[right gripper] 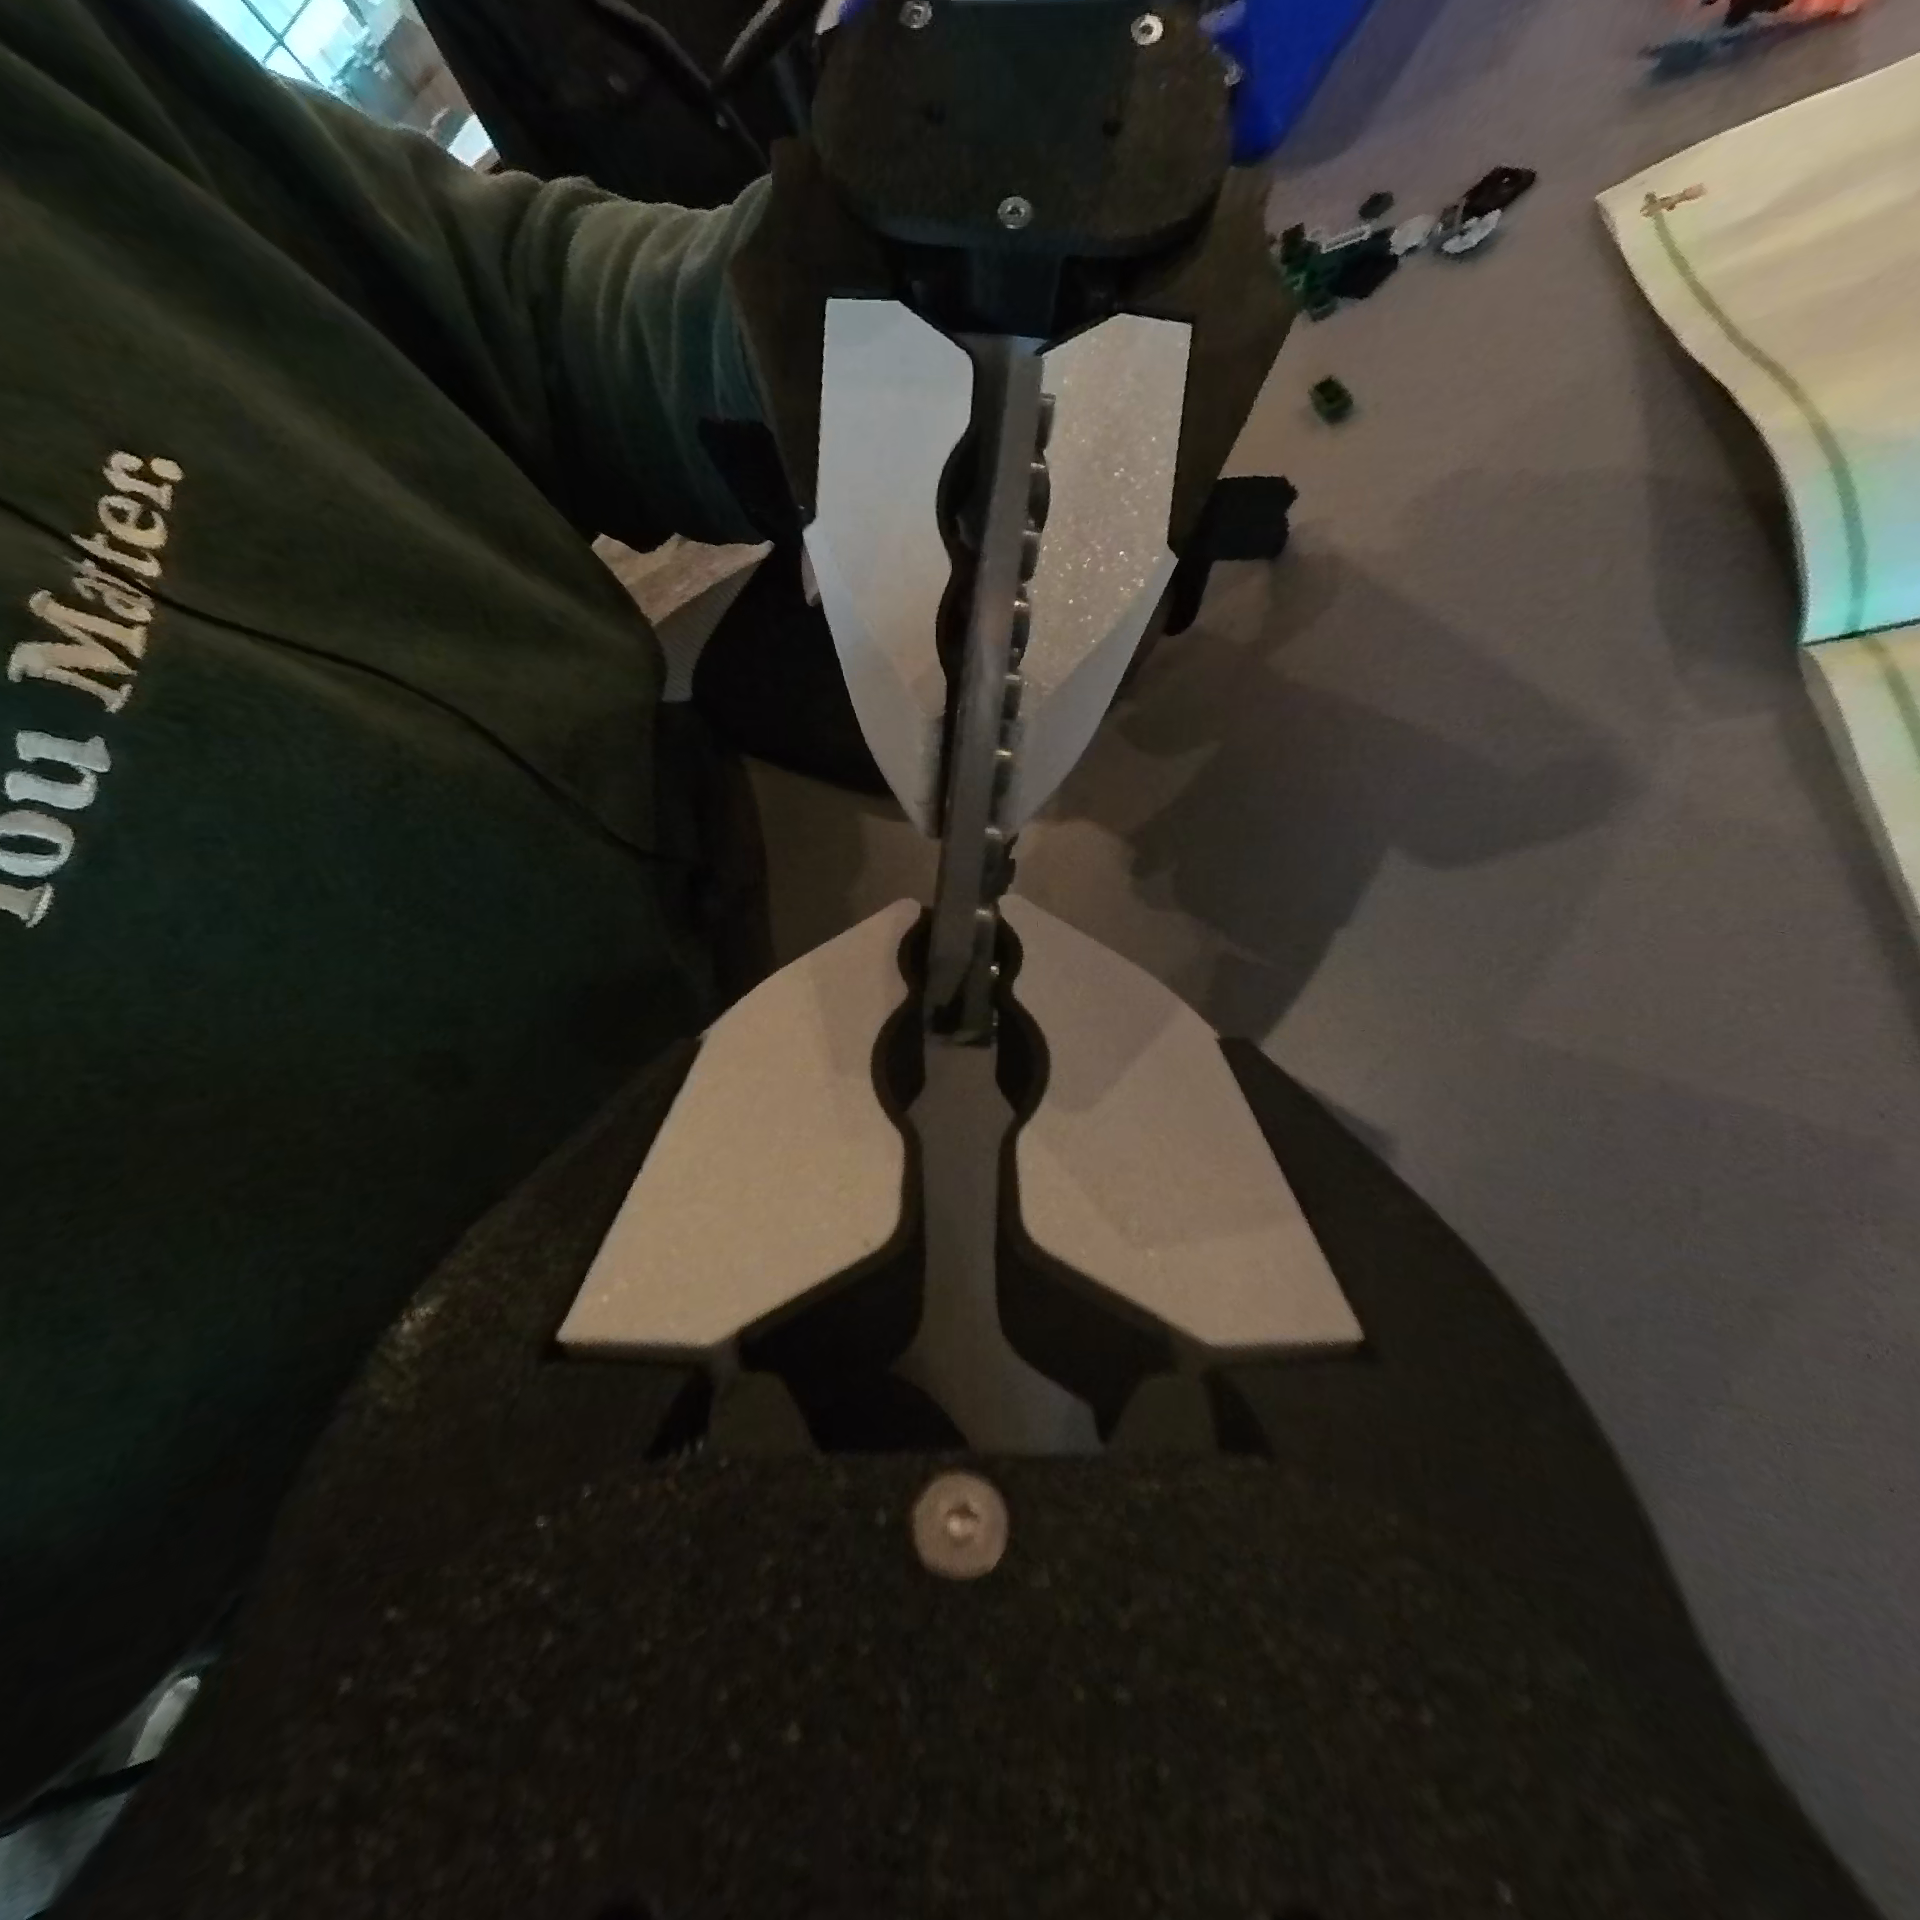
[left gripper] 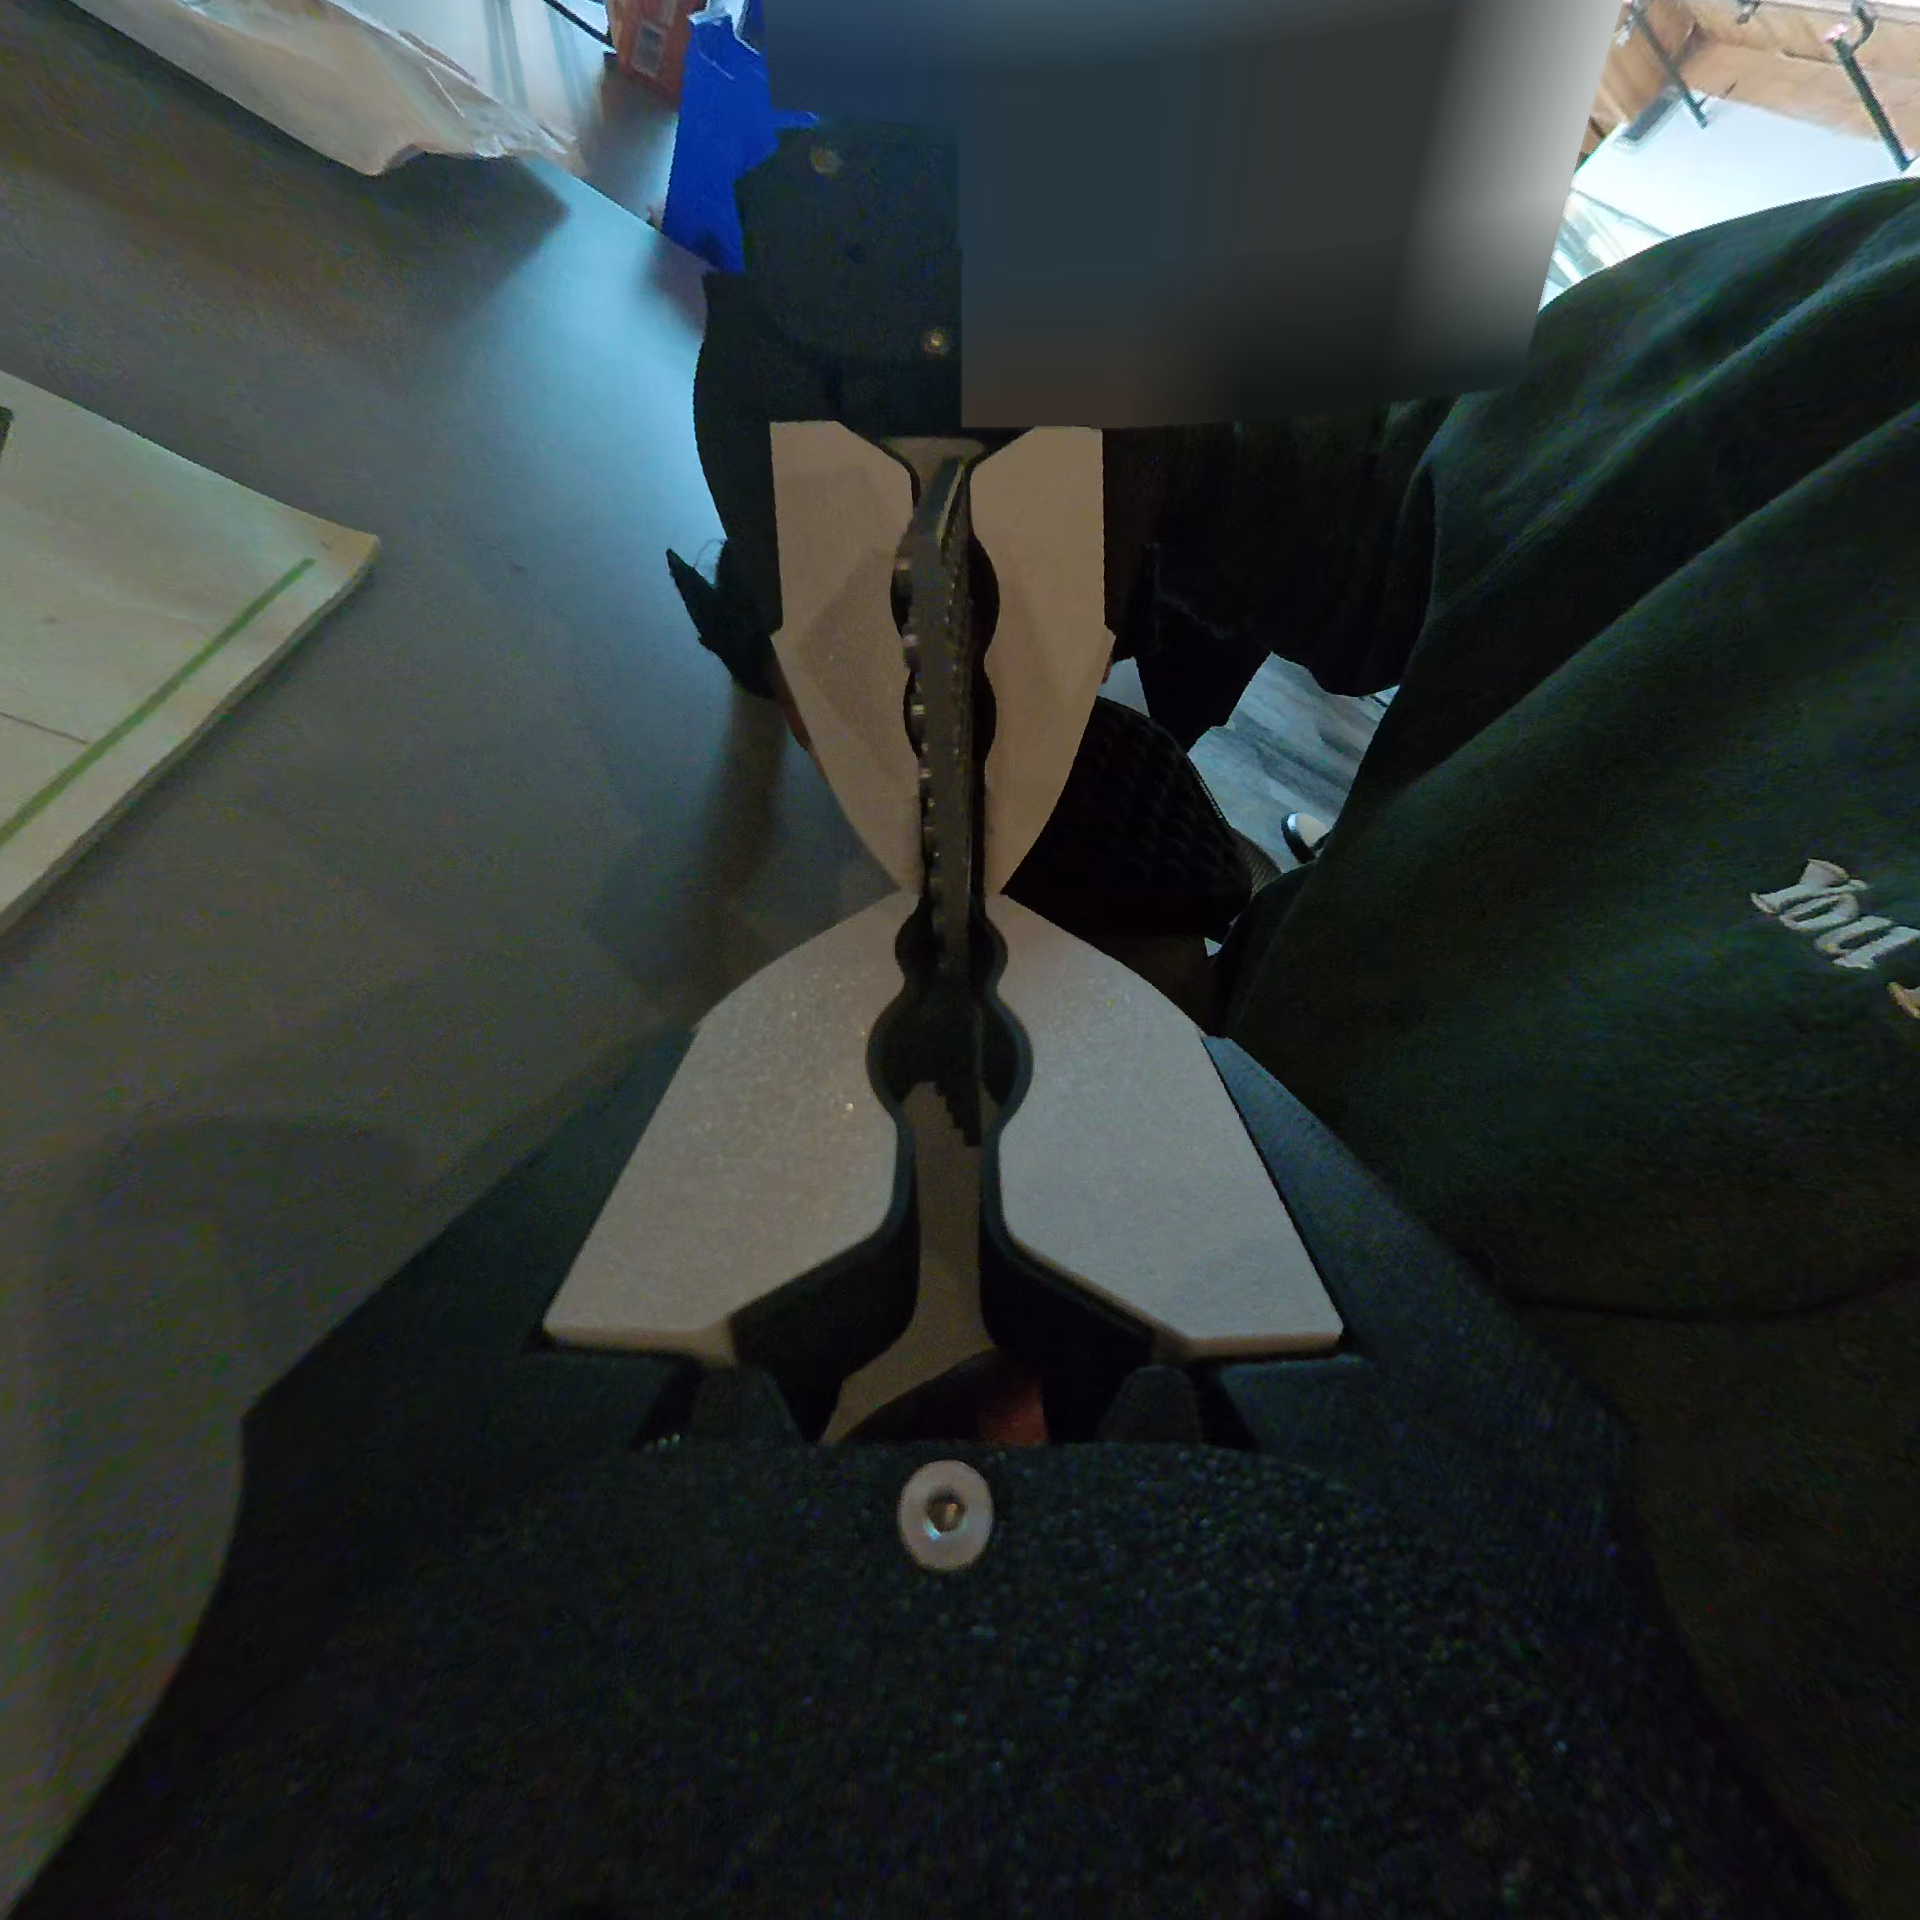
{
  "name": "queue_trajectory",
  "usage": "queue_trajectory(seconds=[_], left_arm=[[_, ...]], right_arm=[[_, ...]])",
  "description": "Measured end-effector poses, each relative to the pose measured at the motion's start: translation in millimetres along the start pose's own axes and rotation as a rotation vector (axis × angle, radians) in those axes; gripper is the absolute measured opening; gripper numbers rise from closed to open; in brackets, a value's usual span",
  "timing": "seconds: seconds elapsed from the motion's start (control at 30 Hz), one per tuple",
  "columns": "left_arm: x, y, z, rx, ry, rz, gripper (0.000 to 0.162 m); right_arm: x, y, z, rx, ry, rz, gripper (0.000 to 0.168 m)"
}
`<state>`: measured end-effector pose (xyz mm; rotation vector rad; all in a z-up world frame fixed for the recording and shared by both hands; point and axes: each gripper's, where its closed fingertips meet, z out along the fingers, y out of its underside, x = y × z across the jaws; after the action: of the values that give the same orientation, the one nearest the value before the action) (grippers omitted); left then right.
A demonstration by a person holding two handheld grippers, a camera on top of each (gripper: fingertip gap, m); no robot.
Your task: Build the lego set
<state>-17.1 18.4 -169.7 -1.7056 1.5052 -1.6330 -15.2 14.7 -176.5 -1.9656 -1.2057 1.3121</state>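
Two hand-held grippers meet tip to tip above a grey table [right gripper: 1455,935], both clamped on one long, thin, studded grey plate [right gripper: 992,665]. The left gripper [left gripper: 945,914] has its jaws pressed in on one end of the plate, seen edge-on; the right gripper [right gripper: 961,935] pinches the other end, its jaws likewise closed around it. The plate runs straight between them, held in the air in front of a person in a dark green sweatshirt [right gripper: 312,727].

The build looks to be at an early stage. In these views the plate carries rows of studs but no other bricks that can be made out. Well apart from it, at the far side of the table, lies a loose scatter of small parts [right gripper: 1382,239], dark green, black and white, with a single green brick [right gripper: 1332,398] nearer. None of these is joined to the plate. A sheet of paper [right gripper: 1766,416] with a green line lies at the table's right edge, and a blue bin [right gripper: 1278,73] stands behind the grippers.

Judged from this, nearly all of the set remains to be assembled; whether the two-gripper hold is a handover or a repositioning cannot be told.
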Motion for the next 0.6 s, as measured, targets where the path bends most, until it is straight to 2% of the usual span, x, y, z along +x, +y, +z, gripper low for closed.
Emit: queue_trajectory(seconds=[0.6], left_arm=[[1.7, -9.0, -4.8, 0.026, -0.046, 0.049, 0.006]], right_arm=[[-2.3, -7.6, -3.4, 0.05, -0.01, 0.021, 0.008]])
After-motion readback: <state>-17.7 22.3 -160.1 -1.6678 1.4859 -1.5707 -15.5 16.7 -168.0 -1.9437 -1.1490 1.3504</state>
